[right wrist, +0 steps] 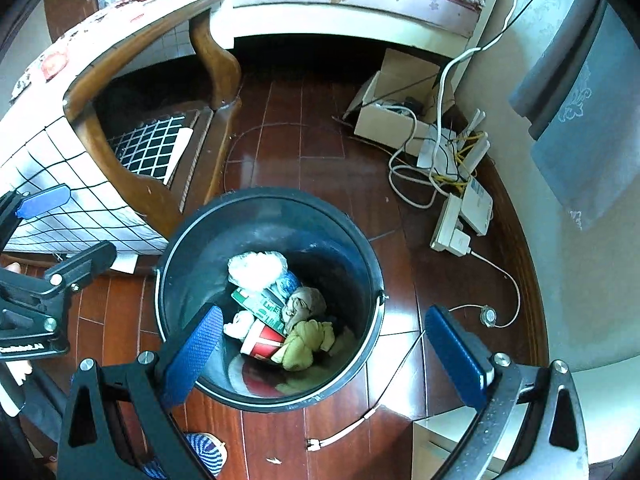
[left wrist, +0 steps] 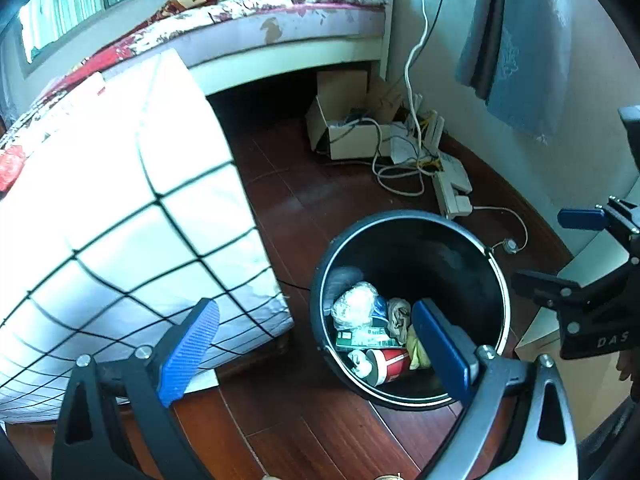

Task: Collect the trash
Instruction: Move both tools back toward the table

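Above the black bin (right wrist: 176, 248), both the left gripper (left wrist: 316, 348) and right gripper (right wrist: 324, 356) hang released, empty. Inside lie a red paper cup (right wrist: 262, 342) and crumpled tissue (right wrist: 256, 266).

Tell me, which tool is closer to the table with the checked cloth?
Left. The left tool hangs open beside the checked cloth; the right tool hangs open over the black bin, farther away.

Both wrist views look steeply down, sharing the bin (left wrist: 494, 268)
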The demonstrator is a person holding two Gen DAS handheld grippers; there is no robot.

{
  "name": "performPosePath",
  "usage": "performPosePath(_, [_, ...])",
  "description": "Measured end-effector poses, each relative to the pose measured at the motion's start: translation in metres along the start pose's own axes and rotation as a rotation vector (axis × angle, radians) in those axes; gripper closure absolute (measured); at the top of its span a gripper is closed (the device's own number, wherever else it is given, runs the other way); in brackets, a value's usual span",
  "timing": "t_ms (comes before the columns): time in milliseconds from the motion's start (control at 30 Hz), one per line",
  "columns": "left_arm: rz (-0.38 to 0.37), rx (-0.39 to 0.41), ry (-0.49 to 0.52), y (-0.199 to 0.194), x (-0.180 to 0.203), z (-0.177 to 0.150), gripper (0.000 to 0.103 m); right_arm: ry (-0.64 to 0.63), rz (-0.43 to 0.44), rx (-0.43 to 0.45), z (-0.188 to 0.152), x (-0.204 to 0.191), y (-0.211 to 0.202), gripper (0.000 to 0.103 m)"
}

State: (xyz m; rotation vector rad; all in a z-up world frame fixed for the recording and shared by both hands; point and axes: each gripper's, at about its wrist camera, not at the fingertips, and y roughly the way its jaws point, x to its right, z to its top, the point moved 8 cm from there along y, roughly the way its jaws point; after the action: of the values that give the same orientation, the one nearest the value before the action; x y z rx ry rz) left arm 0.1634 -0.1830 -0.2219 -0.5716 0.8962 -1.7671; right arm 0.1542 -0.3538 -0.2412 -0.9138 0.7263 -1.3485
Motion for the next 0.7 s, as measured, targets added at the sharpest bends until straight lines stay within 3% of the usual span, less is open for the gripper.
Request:
performPosePath(400, [0.052,0.089,-0.076,-0.053,-0.048,0.011,0.005,-0.05,0.062,0.122,0.034,-0.049,-0.039,0.001])
performPosePath(700, [0.123,0.147,-0.152,-0.085,-0.114,0.011,0.003,-0.078,0.139,0.235,0.082,-0.111,-0.068,0.001])
